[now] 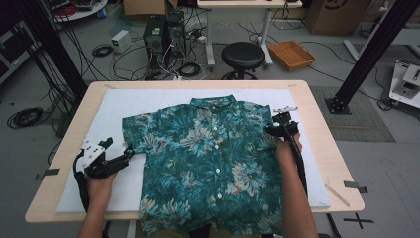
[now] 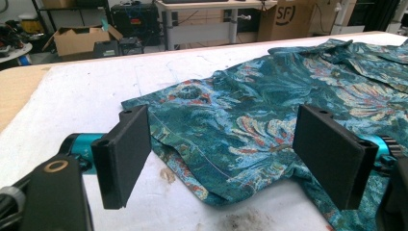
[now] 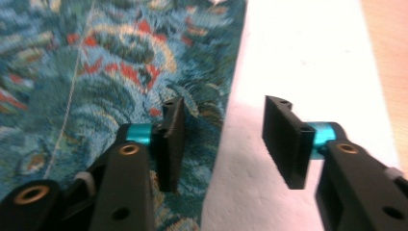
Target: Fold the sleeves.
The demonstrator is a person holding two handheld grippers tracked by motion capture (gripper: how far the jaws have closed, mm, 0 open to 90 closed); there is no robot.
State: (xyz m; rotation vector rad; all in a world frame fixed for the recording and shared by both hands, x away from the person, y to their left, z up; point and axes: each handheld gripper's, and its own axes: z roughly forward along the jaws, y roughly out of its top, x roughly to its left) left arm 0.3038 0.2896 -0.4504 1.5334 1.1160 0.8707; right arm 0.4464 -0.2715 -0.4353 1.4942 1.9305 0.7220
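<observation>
Floral shirt (image 1: 208,158) lies flat, front up, buttoned, on the white pad (image 1: 124,104) covering the bench (image 1: 64,148); collar toward the far edge, hem hanging over the near edge.

Left gripper (image 1: 130,153) sits at the tip of the shirt's left-hand sleeve. High view gives position only. Left gripper view resolves it: left gripper (image 2: 221,159) jaws wide apart, sleeve hem lying between them on the pad, neither pad pressing the cloth. It also shows a dark smudge (image 2: 240,221) on the pad near the hem.

Right gripper (image 1: 273,130) is at the shirt's opposite side edge, near the sleeve. In the right gripper view, right gripper (image 3: 223,139) jaws stand parted, nothing clamped: one jaw over the fabric, the other over bare pad, straddling the shirt's edge.
</observation>
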